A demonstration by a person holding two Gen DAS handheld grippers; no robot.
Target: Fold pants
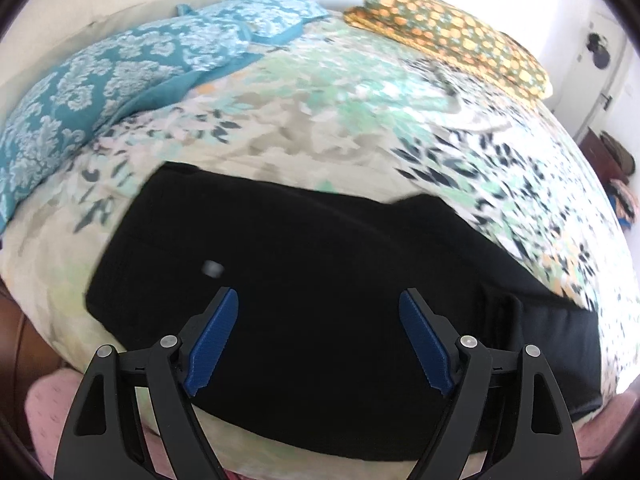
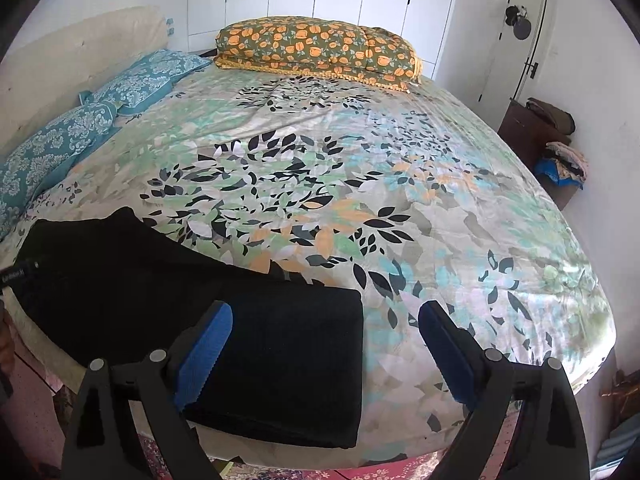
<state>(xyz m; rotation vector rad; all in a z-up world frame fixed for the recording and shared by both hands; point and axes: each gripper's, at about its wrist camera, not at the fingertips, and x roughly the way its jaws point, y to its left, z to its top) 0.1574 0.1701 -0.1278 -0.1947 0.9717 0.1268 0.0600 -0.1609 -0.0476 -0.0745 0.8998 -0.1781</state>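
Black pants (image 1: 320,288) lie flat on the floral bedspread (image 1: 320,120) near the bed's front edge, with a small grey button near the waist end. In the right wrist view the pants (image 2: 160,300) reach from the left edge to a folded, squared end near the middle. My left gripper (image 1: 319,308) is open and empty, held over the pants. My right gripper (image 2: 326,320) is open and empty, its left finger over the pants' folded end, its right finger over bare bedspread (image 2: 400,180).
Teal patterned pillows (image 2: 80,120) lie along the headboard at the left. A folded orange-flowered quilt (image 2: 316,48) sits at the bed's far side. A dark cabinet with piled clothes (image 2: 552,136) stands by the right wall, beside a white door (image 2: 520,40).
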